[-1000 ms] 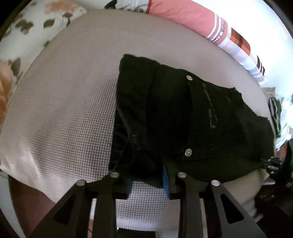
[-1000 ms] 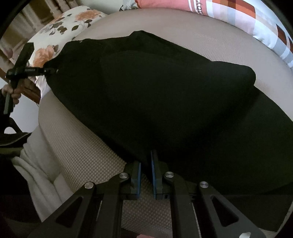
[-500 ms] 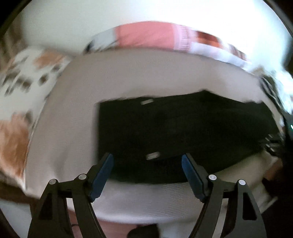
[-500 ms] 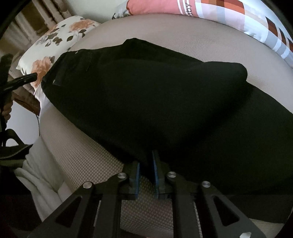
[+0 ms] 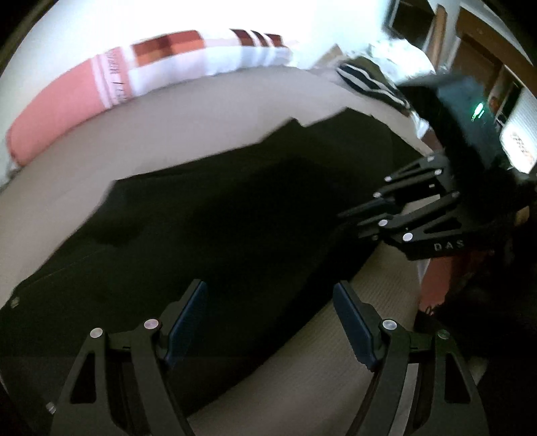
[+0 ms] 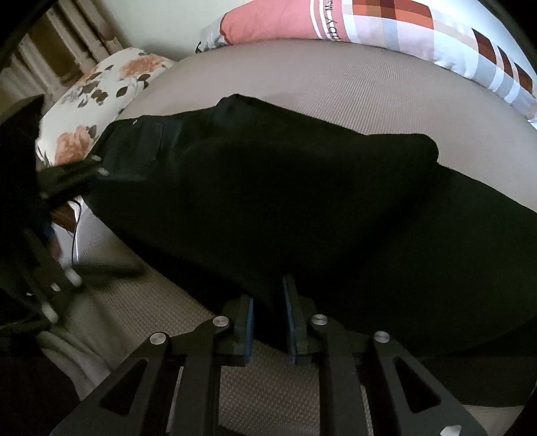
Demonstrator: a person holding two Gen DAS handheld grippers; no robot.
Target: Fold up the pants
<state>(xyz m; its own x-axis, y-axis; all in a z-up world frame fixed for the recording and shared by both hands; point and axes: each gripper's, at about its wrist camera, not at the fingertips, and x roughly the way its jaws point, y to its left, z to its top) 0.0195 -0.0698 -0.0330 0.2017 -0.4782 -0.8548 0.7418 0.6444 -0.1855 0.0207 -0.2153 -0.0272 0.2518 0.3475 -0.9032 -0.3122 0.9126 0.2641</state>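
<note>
Black pants (image 5: 235, 218) lie spread on a beige bed cover (image 5: 167, 134), folded lengthwise. My left gripper (image 5: 268, 318) is open and empty, hovering over the pants' near edge. My right gripper (image 6: 268, 318) is nearly shut, its pads pinching the near edge of the pants (image 6: 302, 208). The right gripper also shows in the left wrist view (image 5: 349, 218), at the pants' right end. The left gripper shows blurred in the right wrist view (image 6: 84, 174) by the waistband.
A pink and checked pillow (image 6: 369, 26) lies along the far side of the bed. A floral pillow (image 6: 97, 107) is at the far left. Striped clothes (image 5: 369, 80) sit at the bed's far right corner. The bed's near edge (image 6: 84, 318) drops to white bedding.
My left gripper let go of the waistband, opened wide, and swung right along the pants. My right gripper stayed clamped on the pants edge, its pads slightly wider apart.
</note>
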